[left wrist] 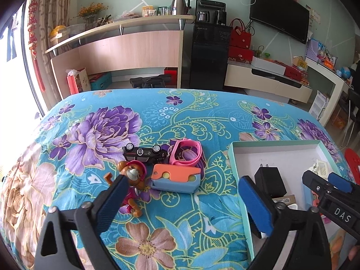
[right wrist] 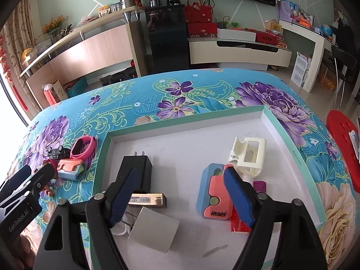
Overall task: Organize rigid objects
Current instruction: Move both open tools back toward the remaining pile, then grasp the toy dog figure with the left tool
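Both grippers, left and right, gape empty. Orange-blue toy lies on floral cloth; teal box holds black charger, white clip.

left tool open, toys, box

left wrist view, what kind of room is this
Most likely a home living room. A wall-mounted TV hangs above a low media cabinet, a tea bar machine stands by a counter with a thermos jug, and the work surface wears a floral cloth.
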`<state>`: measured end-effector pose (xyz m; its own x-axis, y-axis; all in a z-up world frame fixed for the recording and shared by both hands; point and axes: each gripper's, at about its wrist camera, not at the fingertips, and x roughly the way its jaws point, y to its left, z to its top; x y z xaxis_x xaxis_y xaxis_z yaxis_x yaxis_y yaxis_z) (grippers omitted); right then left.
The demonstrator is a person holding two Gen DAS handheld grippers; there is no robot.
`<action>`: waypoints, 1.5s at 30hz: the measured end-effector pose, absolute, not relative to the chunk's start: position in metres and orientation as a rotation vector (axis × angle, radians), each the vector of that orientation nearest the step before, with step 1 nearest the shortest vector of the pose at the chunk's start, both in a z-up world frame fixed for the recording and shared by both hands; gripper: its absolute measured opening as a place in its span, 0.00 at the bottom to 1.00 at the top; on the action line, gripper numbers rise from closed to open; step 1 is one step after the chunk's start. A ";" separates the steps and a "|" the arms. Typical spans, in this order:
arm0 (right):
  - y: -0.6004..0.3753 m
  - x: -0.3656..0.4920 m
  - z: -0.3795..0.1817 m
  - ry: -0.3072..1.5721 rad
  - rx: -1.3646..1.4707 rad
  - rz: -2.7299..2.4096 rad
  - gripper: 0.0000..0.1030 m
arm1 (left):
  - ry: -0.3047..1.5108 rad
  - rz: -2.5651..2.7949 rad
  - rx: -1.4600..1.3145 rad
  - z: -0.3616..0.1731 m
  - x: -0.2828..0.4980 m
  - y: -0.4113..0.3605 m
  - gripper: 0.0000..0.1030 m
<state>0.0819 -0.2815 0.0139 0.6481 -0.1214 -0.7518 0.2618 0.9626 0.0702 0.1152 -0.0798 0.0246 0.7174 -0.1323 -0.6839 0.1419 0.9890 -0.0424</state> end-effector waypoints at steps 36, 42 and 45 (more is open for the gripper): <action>-0.233 0.098 0.027 0.732 0.195 -0.112 0.98 | 0.789 0.073 -0.111 0.018 0.130 -0.017 1.00; -0.212 0.114 0.033 0.701 0.245 -0.019 0.98 | 0.808 0.146 -0.127 0.024 0.133 0.004 1.00; -0.206 0.119 0.033 0.702 0.204 -0.018 0.98 | 0.821 0.173 -0.149 0.027 0.135 0.014 1.00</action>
<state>0.1194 -0.2057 0.0325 0.7643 0.0521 -0.6427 0.0851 0.9799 0.1806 0.1355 0.0145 0.0275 0.6686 0.0957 -0.7374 -0.2105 0.9755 -0.0642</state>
